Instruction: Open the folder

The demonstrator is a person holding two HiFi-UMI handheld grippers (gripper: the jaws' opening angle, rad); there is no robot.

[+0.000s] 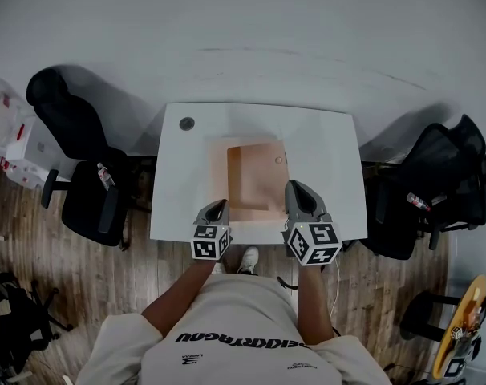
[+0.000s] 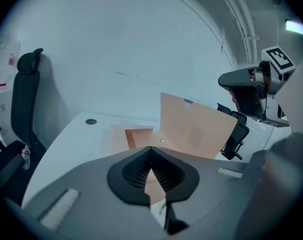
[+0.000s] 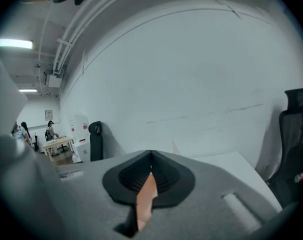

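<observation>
A peach-coloured card folder [image 1: 255, 175] lies at the front middle of a smooth white rectangular counter [image 1: 331, 147], partly opened. The right tool [image 1: 296, 187] is clamped tight on the free edge of the top cover, with a strip of the orange-tan card showing between its ribbed black pads. It holds that leaf at a slant off the lower one, so the inside is exposed. The left tool [image 1: 217, 207] sits at the folder's near left corner with its tips drawn together. Peach shows in the slit behind them, but whether it nips the bottom leaf or only steadies beside it cannot be told. The card looks thin and matt, yet stiff enough to stand as a flat sheet without sagging. A small round stud [image 1: 279, 160] marks the lower leaf. The counter has a dark round cable port [image 1: 187, 123] near its far left corner, and black office chairs [image 1: 78, 147] flank it.
</observation>
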